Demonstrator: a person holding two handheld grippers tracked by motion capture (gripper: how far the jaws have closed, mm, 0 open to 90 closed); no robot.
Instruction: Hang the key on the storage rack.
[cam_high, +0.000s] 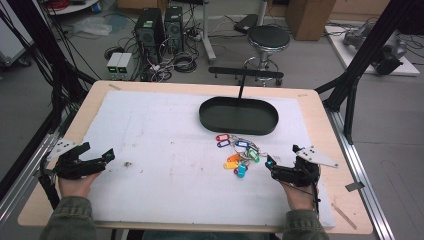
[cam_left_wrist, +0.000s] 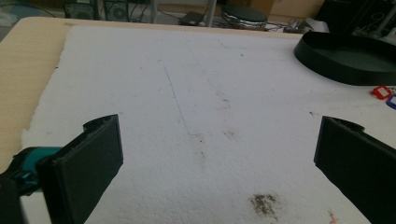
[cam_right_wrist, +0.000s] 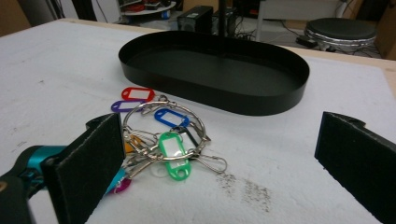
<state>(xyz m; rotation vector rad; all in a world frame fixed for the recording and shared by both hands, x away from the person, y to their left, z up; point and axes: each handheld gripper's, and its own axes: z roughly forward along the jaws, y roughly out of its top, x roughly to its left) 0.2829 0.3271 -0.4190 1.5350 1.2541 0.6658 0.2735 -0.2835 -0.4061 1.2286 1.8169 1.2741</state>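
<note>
Right claw (cam_right_wrist: 215, 158) jaws spread wide, gripping nothing, close by the key-tag bunch. Left claw (cam_high: 95, 160) also released, far left of the tray. Table (cam_high: 320, 102), white mat (cam_high: 165, 150), black oval tray (cam_right_wrist: 261, 100). Key-tag bunch (cam_right_wrist: 163, 140) lies on the mat just short of the tray. Risk: pinching one tag lets the ring swing, snag the tray's rim, or slip free.

Left tongs (cam_high: 102, 159) spread wide, right tongs (cam_high: 272, 167) spread wide, both low
</note>
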